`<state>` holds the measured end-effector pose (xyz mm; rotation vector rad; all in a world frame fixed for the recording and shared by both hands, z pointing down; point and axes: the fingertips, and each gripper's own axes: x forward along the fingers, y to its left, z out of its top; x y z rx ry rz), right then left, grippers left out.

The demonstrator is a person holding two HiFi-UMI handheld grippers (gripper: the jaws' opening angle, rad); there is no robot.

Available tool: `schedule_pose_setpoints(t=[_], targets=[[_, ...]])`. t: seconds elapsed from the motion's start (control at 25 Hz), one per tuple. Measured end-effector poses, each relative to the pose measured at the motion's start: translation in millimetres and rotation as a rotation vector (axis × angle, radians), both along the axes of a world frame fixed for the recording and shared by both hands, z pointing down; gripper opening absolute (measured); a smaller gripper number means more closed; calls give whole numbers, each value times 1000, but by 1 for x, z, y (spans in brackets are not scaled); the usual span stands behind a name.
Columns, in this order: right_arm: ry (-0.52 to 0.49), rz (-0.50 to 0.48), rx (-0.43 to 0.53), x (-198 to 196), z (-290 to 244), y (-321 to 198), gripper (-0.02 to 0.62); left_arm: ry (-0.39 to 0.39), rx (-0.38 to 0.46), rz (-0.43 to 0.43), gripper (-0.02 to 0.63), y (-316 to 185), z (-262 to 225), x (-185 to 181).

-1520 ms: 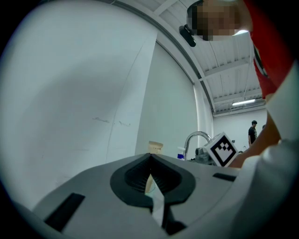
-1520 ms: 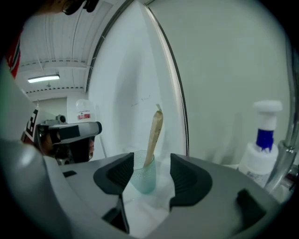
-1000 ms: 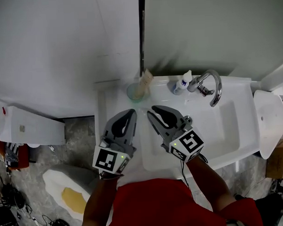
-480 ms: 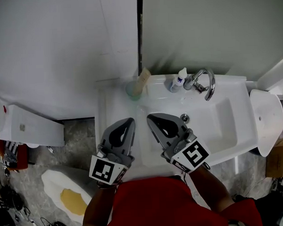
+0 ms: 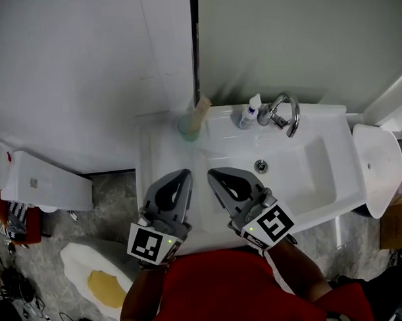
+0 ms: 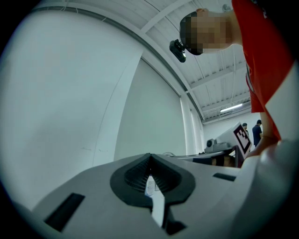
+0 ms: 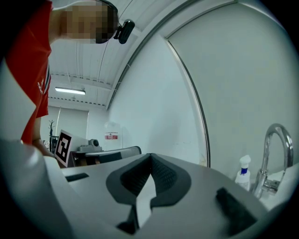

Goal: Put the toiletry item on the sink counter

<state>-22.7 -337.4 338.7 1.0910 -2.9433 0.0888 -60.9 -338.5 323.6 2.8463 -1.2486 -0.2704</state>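
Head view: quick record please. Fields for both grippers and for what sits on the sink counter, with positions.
left gripper: jaws shut, nothing held, above the counter's front left
right gripper: jaws shut, nothing held, above the basin's near left edge
sink counter: white, against the wall
cup: pale green, back left of the basin
beige tube: stands in the cup, leaning
small white bottle: upright, just left of the faucet
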Motion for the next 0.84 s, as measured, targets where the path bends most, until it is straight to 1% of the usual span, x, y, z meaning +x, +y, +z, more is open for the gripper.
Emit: schedule_pose_setpoints(t=[0.24,0.4,0.52,0.84], targets=[[-17,0,11,1,-3,8,28,-21,6,0,17,9,2,0],[-9,-4,13,1,-3,12,28,-2,11,-12,17,10,-1,-2],[1,-6,13,2,-3,13,28,-5,8,-11,17,11,-1,-1],[-12,0,23,3,-6,11,28,-16,-5,-25,17,10,3,-4]])
